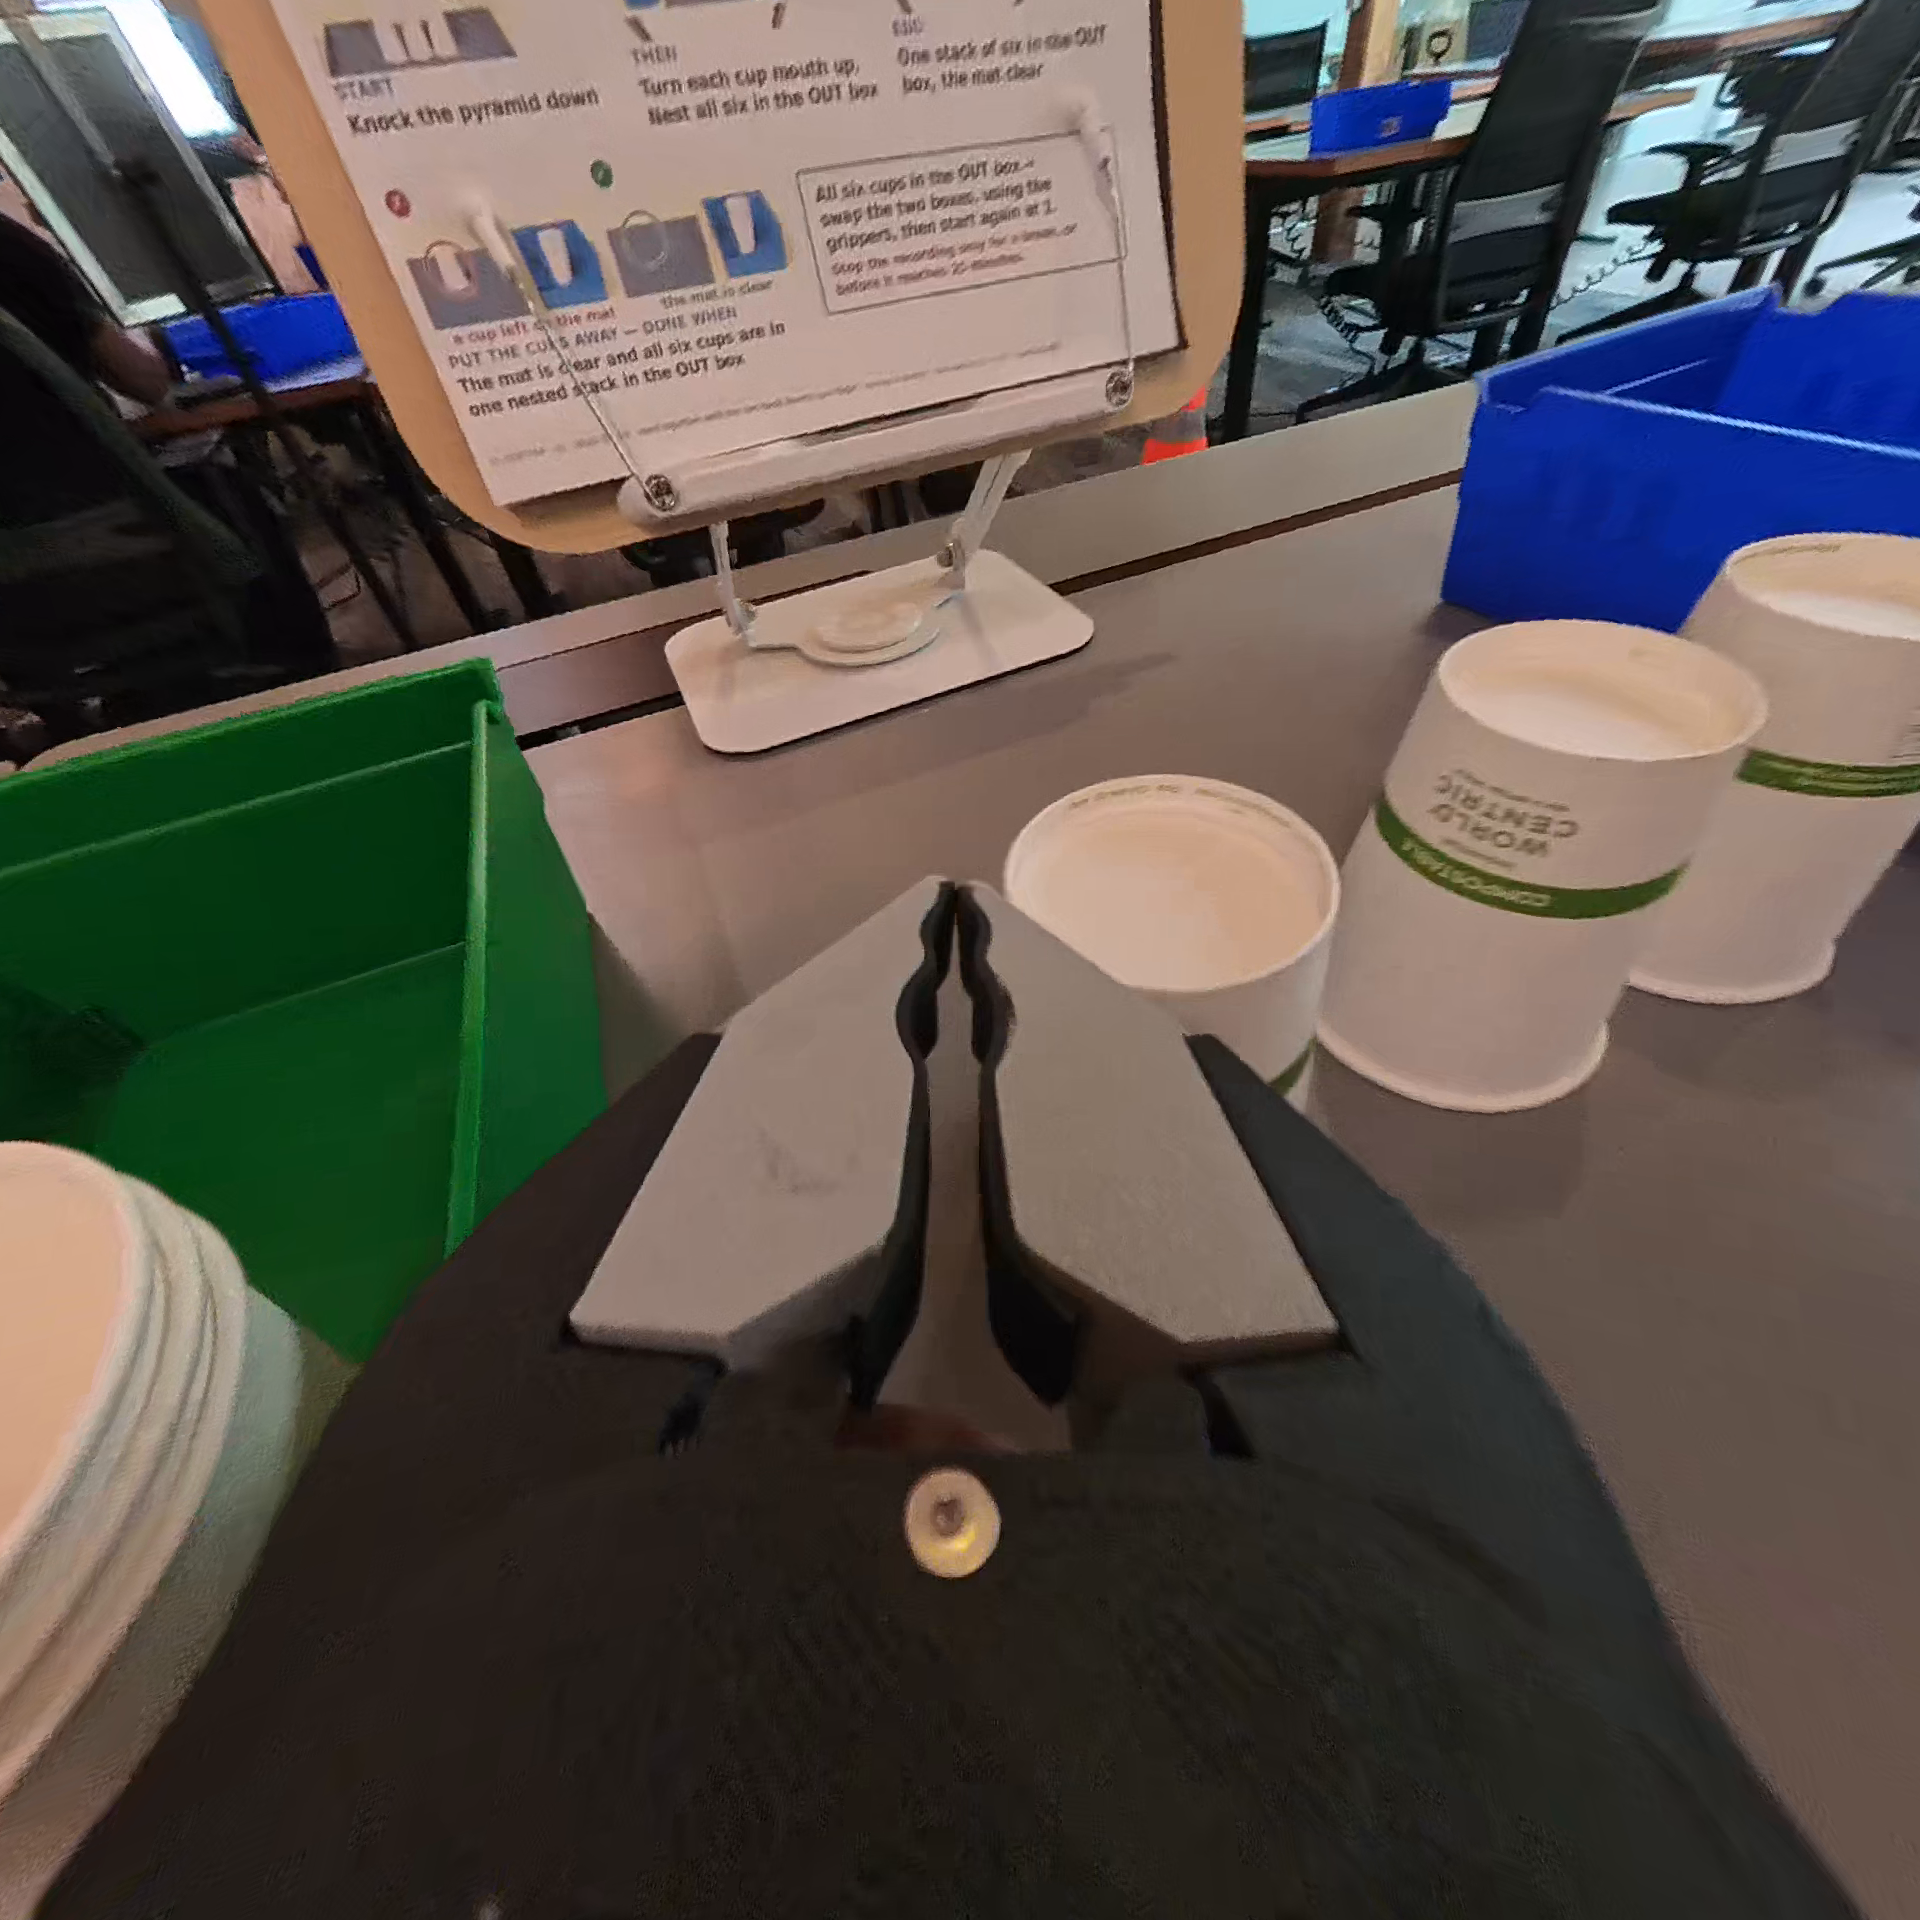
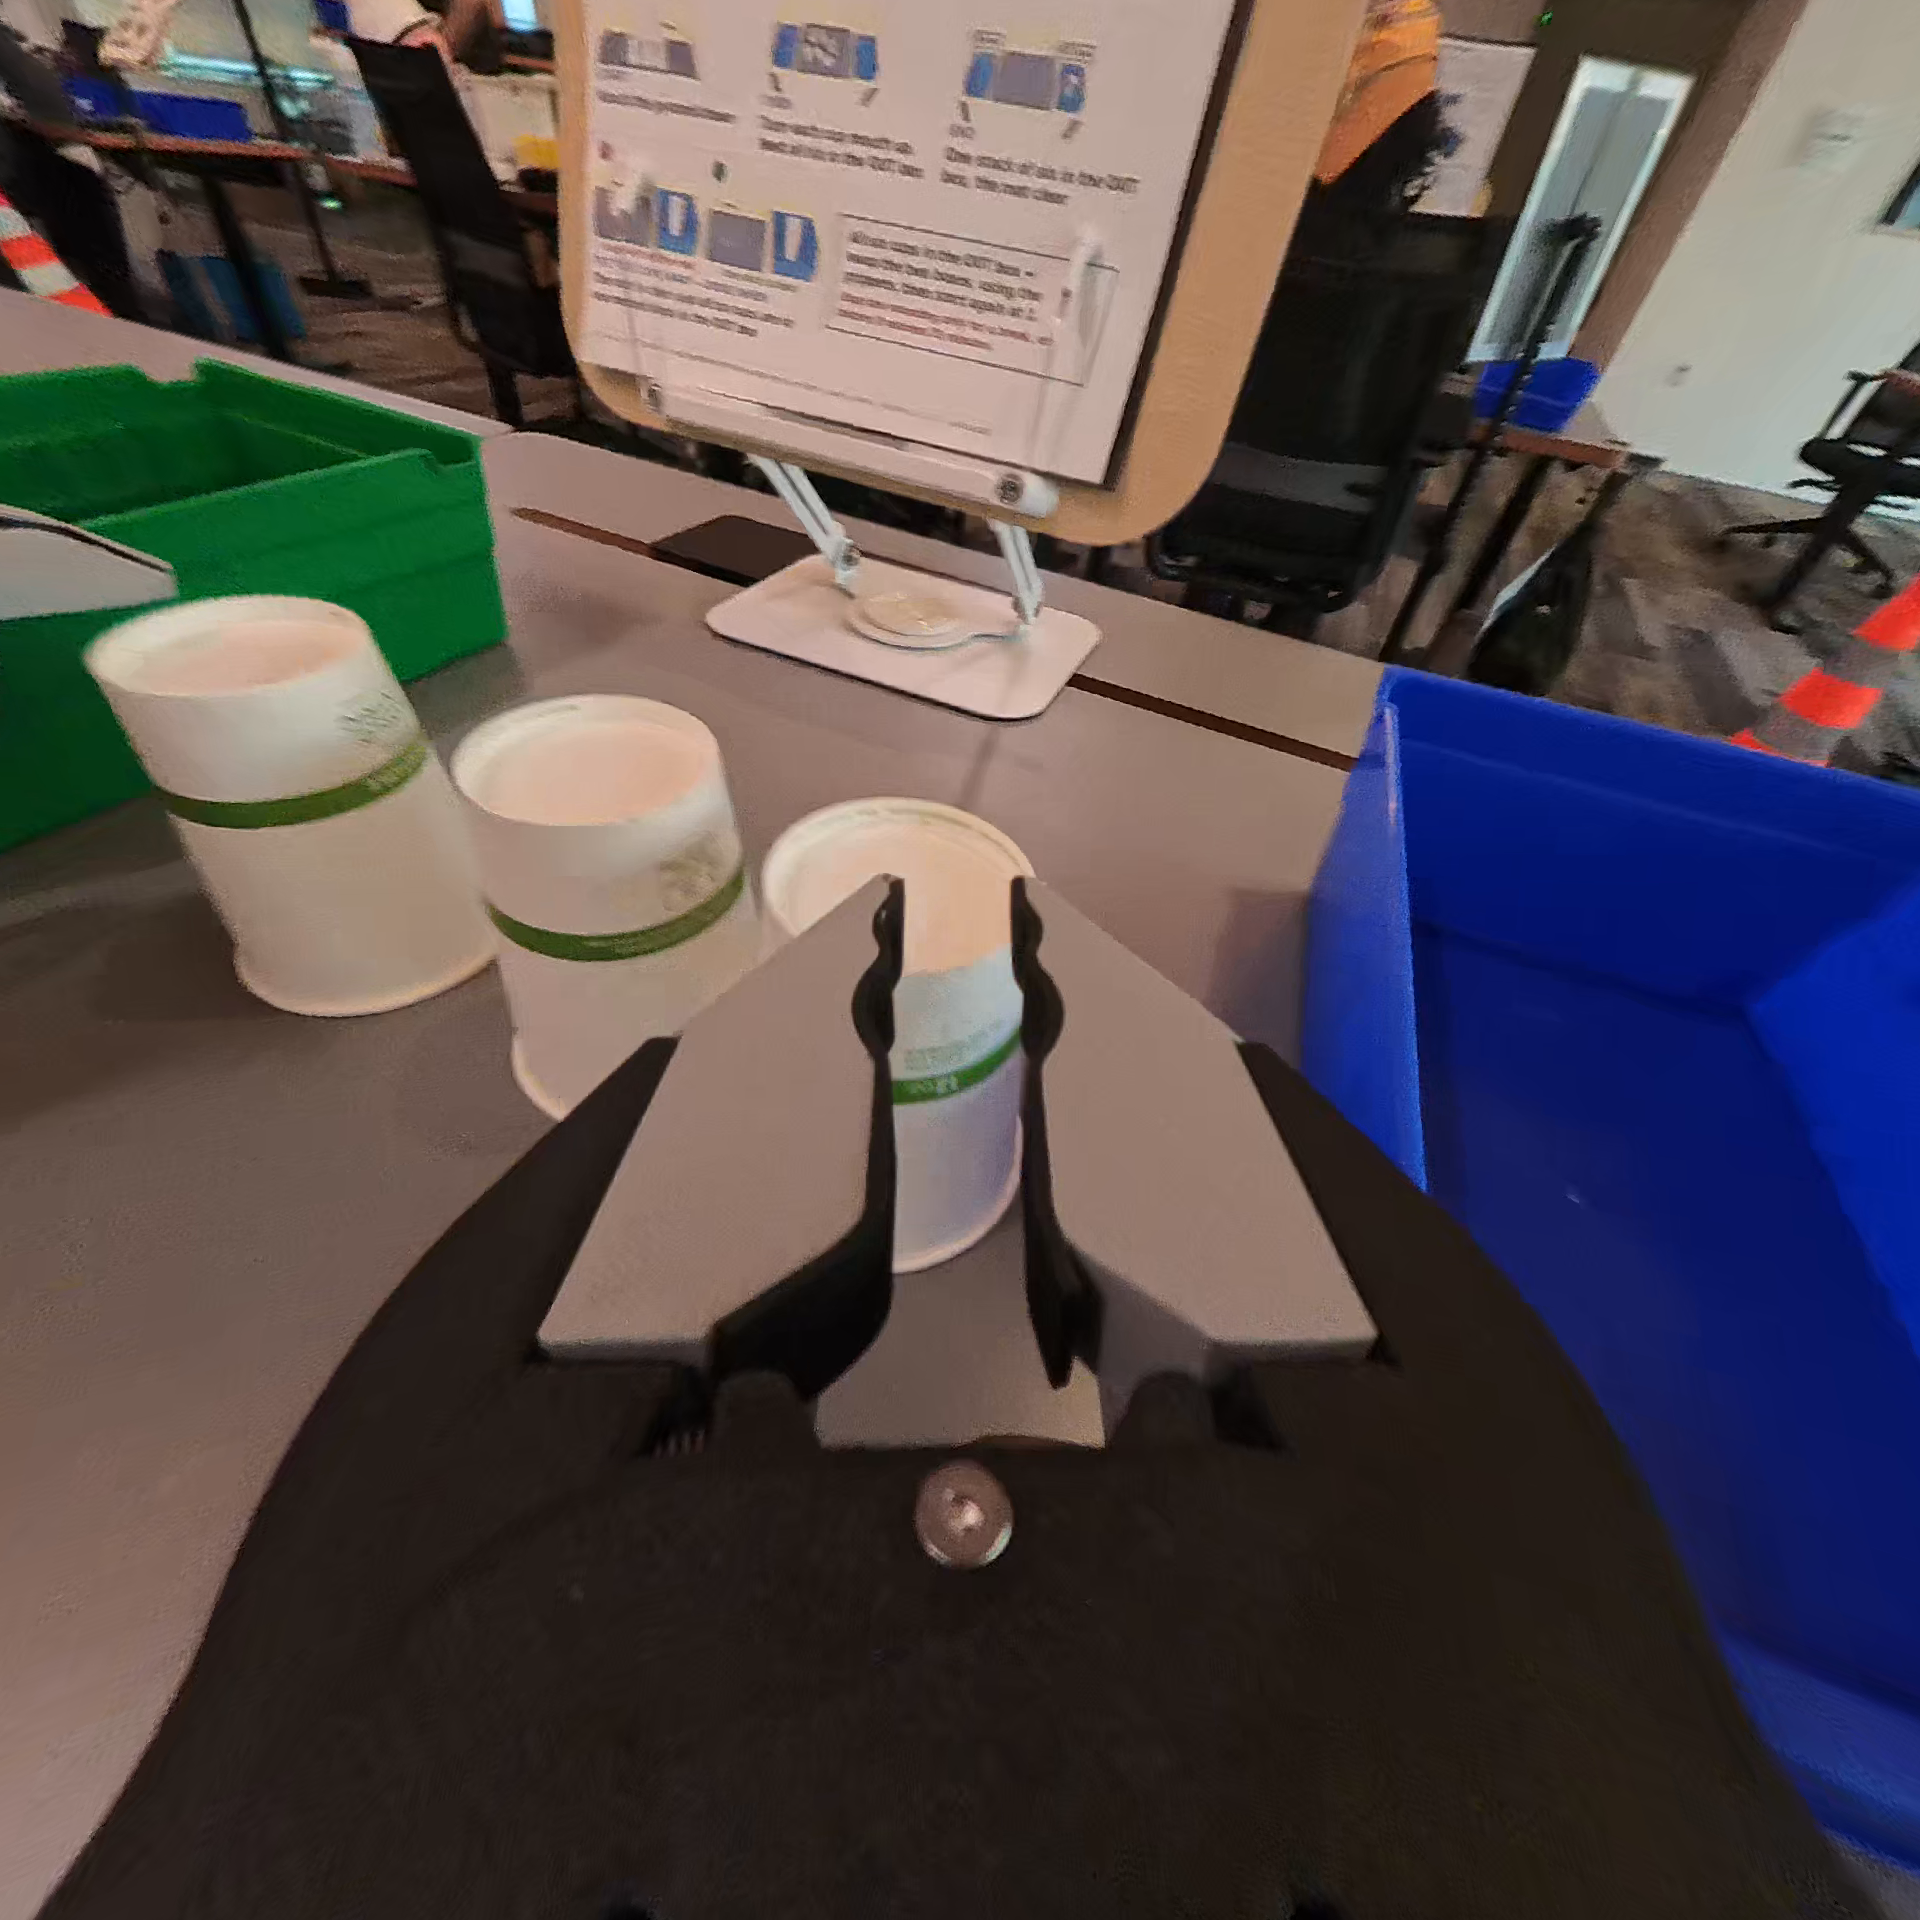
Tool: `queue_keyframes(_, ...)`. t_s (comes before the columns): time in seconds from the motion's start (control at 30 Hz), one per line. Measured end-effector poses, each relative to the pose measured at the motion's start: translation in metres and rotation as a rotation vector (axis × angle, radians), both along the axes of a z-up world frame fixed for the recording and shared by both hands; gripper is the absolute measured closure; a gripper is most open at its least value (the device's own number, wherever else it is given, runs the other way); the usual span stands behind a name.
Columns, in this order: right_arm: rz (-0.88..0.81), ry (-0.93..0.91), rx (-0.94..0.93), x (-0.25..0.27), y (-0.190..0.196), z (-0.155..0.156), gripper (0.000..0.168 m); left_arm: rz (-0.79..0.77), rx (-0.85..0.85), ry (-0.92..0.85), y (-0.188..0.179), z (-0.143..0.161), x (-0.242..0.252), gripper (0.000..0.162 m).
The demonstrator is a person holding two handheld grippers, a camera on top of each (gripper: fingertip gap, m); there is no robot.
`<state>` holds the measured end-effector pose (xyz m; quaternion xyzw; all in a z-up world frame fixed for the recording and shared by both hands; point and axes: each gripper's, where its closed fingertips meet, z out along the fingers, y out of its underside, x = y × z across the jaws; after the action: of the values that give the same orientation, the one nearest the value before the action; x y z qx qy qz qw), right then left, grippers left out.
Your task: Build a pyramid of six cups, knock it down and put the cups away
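Three white paper cups with green bands stand upside down in a row on the grey table: the near one [image 1: 1174, 914], the middle one [image 1: 1538, 862] and the far one [image 1: 1818, 748]. My left gripper [image 1: 954, 904] is shut and empty, just left of the near cup. A blurred nested stack of cups [image 1: 94, 1403] is at the lower left. In the right wrist view the row runs left cup [image 2: 291, 800], middle cup [image 2: 613, 862], right cup [image 2: 914, 852]. My right gripper [image 2: 956, 899] is open above and in front of the right cup, not touching it.
A green bin [image 1: 260, 935] stands left of the cups and also shows in the right wrist view [image 2: 260, 488]. A blue bin [image 2: 1610, 1039] stands close on the right [image 1: 1662, 499]. An instruction board on a white stand [image 1: 883, 644] is at the table's back edge. My right fingertips sit around 25 cm from my left ones.
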<state>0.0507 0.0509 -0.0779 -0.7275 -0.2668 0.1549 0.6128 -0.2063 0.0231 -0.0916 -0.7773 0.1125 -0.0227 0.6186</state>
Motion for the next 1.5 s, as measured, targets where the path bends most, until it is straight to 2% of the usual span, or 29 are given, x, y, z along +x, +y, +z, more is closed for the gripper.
queue_keyframes(0.07, -0.010, -0.014, 0.025, 0.005, 0.003, -0.016, 0.157, 0.021, -0.008, 0.004, 0.004, -0.007, -0.003, 0.162)
queue_keyframes(0.13, -0.039, 0.038, 0.139, 0.015, 0.001, -0.011, 0.168, 0.031, -0.022, -0.002, 0.008, -0.015, -0.005, 0.162)
queue_keyframes(0.27, -0.125, 0.079, 0.195, 0.034, 0.002, 0.004, 0.168, 0.029, -0.065, -0.007, 0.016, -0.034, -0.003, 0.162)
queue_keyframes(0.43, -0.227, 0.009, 0.117, 0.047, 0.016, -0.016, 0.168, -0.028, -0.132, 0.005, 0.018, -0.056, 0.007, 0.162)
queue_keyframes(0.63, -0.168, -0.133, -0.074, 0.026, 0.025, -0.065, 0.168, -0.038, -0.108, 0.039, 0.019, -0.054, 0.017, 0.162)
queue_keyframes(0.97, -0.120, -0.173, -0.085, 0.014, 0.023, -0.070, 0.168, 0.053, -0.116, 0.066, 0.025, -0.056, 0.007, 0.162)
queue_keyframes(1.23, -0.071, -0.080, -0.058, 0.011, 0.017, -0.058, 0.163, 0.043, -0.059, 0.077, 0.021, -0.046, 0.007, 0.160)
queue_keyframes(1.4, -0.037, -0.024, -0.031, 0.011, 0.011, -0.047, 0.158, -0.070, 0.056, -0.012, 0.003, -0.002, 0.021, 0.141)
queue_keyframes(1.5, -0.021, 0.006, -0.034, 0.013, 0.008, -0.044, 0.154, -0.082, 0.061, 0.045, -0.013, 0.022, 0.010, 0.141)
